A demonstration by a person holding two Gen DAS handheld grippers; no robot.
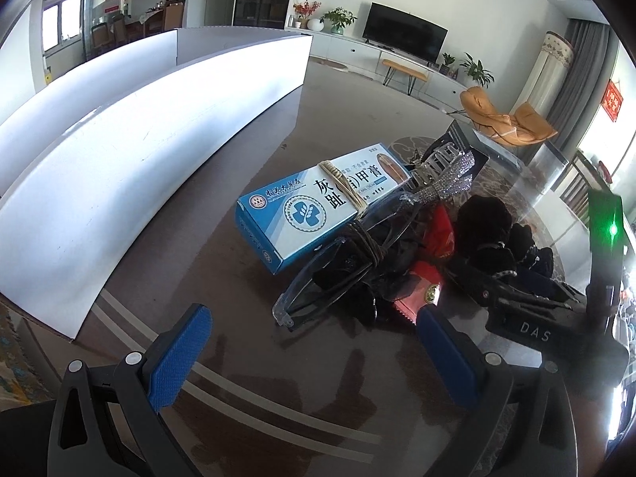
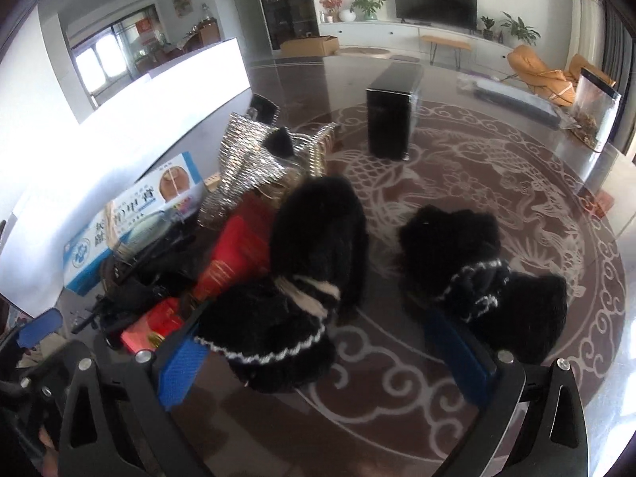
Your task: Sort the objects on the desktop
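Both grippers spread wide and empty over a tangled heap.
If the black fluffy glove [image 2: 318,230] is lifted by the right gripper [image 2: 322,353], the rubber-banded blue-and-white medicine box [image 1: 318,202] beyond the left gripper [image 1: 314,353] could be dragged.

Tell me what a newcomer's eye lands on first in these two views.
First, the blue and white medicine box, lying on the pile's left edge beside the white board with a hair tie looped round it. Next, the glittering silver hair clip at the pile's far end, and the black fluffy hair accessories ahead of the open right gripper.
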